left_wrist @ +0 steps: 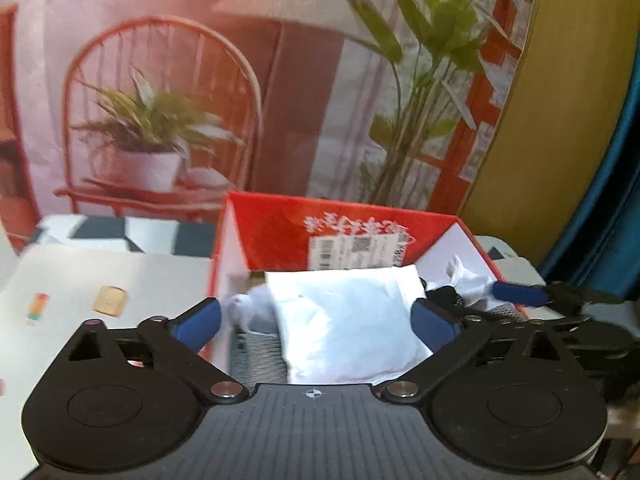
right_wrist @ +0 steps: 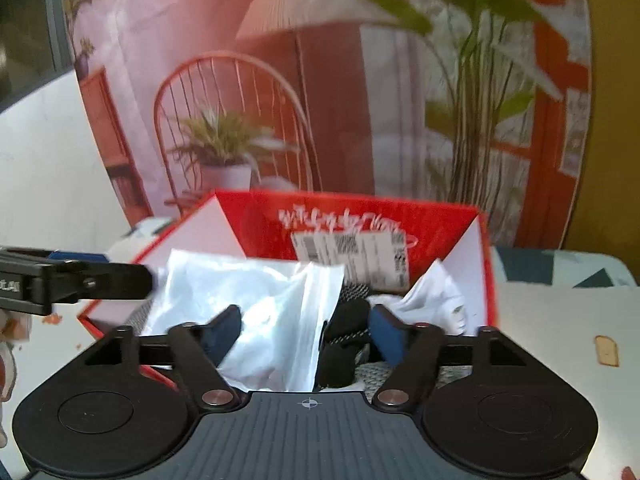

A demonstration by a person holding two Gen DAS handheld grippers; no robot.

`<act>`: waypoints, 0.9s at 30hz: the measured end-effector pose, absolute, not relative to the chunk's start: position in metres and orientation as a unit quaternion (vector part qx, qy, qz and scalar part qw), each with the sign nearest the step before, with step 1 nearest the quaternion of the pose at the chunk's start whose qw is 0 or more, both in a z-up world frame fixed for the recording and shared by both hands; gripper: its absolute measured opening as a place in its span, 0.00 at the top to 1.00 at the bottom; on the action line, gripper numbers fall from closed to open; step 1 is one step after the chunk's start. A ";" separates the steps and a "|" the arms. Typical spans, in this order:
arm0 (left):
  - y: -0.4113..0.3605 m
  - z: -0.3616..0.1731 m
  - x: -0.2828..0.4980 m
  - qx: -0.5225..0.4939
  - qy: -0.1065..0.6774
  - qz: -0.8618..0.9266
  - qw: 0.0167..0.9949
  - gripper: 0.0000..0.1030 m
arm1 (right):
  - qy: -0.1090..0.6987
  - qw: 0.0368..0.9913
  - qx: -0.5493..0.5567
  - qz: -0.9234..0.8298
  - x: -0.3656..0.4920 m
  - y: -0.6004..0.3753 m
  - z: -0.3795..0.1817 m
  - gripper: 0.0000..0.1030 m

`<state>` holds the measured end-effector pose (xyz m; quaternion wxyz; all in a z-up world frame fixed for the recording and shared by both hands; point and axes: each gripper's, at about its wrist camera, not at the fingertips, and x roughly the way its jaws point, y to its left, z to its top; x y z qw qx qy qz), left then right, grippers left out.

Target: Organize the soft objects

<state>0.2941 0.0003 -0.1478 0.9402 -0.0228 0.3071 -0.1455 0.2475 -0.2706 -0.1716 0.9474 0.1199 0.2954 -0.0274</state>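
white crinkled plastic bag [left_wrist: 348, 320] is seen lying in the open red cardboard box [left_wrist: 276, 220]. left hand-held gripper [left_wrist: 316, 320] and right hand-held gripper [right_wrist: 306, 334] are spread, nothing pinched. withdrawal should be made straight, without snagging the film.

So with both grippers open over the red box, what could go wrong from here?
The white plastic bag sits high on the pile in the red box, not tucked down, so it may slide or spring back out. The left gripper and right gripper are crowded together over the box and could clip each other. Either finger may snag the dark fabric on withdrawal.
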 end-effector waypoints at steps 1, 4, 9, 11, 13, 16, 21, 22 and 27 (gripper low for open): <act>0.002 -0.143 0.289 -0.016 0.302 -0.140 0.943 0.00 | 0.289 0.949 0.120 -0.030 0.243 -0.271 -0.167 0.15; 0.004 -0.129 0.272 0.002 0.287 -0.124 0.950 0.00 | 0.264 0.956 0.126 -0.033 0.227 -0.271 -0.152 0.00; 0.011 -0.106 0.238 0.009 0.261 -0.101 0.960 0.00 | 0.238 0.960 0.146 -0.037 0.198 -0.270 -0.125 0.00; 0.014 -0.098 0.225 0.005 0.258 -0.099 0.961 0.00 | 0.228 0.961 0.151 -0.039 0.186 -0.267 -0.114 0.00; 0.017 -0.090 0.211 0.004 0.253 -0.091 0.963 0.00 | 0.218 0.963 0.150 -0.049 0.174 -0.262 -0.103 0.00; 0.018 -0.078 0.189 0.008 0.244 -0.081 0.966 0.00 | 0.222 0.964 0.129 -0.070 0.157 -0.254 -0.086 0.00; 0.015 -0.055 0.144 0.022 0.218 -0.072 0.973 0.00 | 0.221 0.966 0.092 -0.096 0.125 -0.233 -0.056 0.00; 0.014 -0.051 0.136 0.027 0.212 -0.069 0.975 0.00 | 0.215 0.968 0.089 -0.096 0.117 -0.229 -0.051 0.00; 0.013 -0.030 0.092 0.024 0.183 -0.065 0.981 0.00 | 0.193 0.972 0.109 -0.080 0.075 -0.216 -0.029 0.00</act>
